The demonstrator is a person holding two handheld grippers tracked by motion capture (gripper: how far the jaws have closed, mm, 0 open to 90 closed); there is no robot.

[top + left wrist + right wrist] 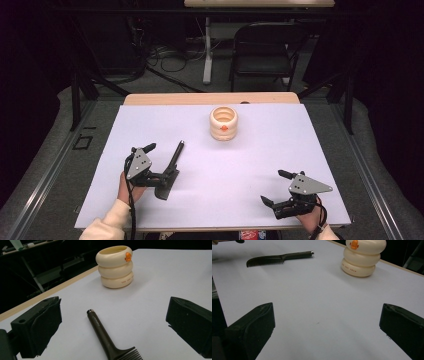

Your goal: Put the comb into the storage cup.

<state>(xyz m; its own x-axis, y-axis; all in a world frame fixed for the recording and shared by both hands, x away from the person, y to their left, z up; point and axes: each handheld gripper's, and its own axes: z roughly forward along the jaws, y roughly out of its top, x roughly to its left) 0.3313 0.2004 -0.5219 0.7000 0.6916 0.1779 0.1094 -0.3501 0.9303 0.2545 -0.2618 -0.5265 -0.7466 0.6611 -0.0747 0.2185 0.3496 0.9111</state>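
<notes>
Item 1: cream holder [224,123], three stacked rings with an orange duck badge, upright near the far middle of the white table [280,150]. From the high view I see into its mouth only partly; I cannot tell whether anything lies inside.

Item 2: dark comb [170,172], flat on the table at my left, handle pointing toward the holder (teeth end nearest me).

Item 3: left gripper [162,165], jaws spread wide, the comb lying between them and touched by neither.

Item 4: right gripper [276,187], jaws likewise apart and holding nothing, well away from comb and holder at the near right.
</notes>
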